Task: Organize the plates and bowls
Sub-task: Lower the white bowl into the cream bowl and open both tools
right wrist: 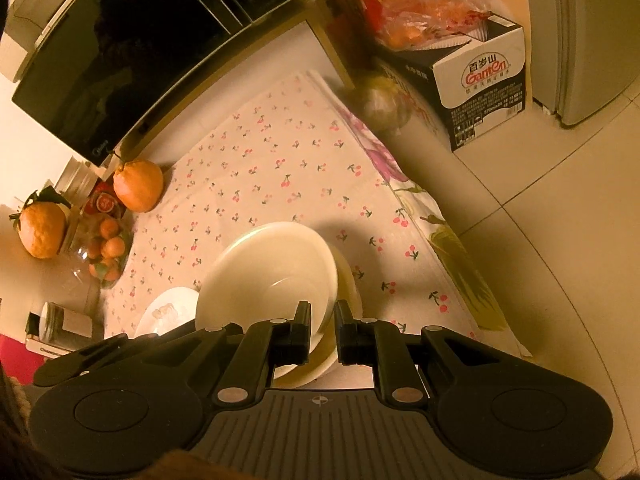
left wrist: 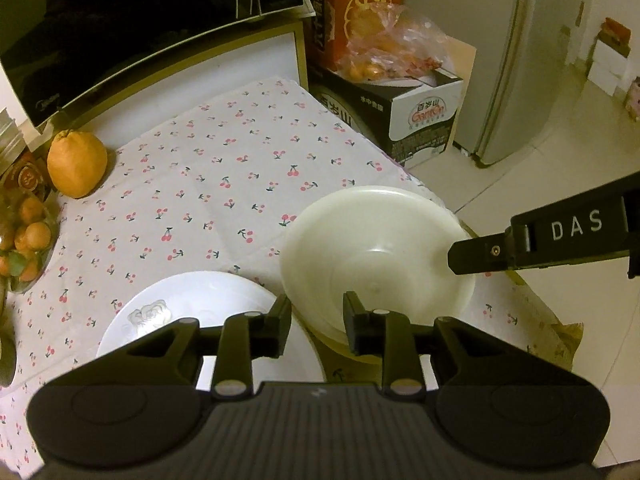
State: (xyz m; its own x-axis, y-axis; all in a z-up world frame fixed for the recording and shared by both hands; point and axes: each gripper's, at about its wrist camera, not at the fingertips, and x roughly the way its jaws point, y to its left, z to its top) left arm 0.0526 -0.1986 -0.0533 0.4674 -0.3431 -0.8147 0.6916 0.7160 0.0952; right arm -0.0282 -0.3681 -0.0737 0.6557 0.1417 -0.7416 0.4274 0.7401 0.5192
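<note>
A cream bowl sits tilted in a second cream bowl on the cherry-print tablecloth, near the table's right edge. My right gripper is shut on the top bowl's near rim. In the left wrist view the right gripper reaches in from the right onto that rim. My left gripper straddles the bowl's left rim, one finger outside and one inside, with a clear gap, so it is open. A white plate with a raised flower pattern lies just left of the bowls.
A microwave stands at the back. A large orange fruit and a glass dish of tangerines sit at the left. Cartons and a bag of fruit stand beyond the table's right edge, beside a fridge.
</note>
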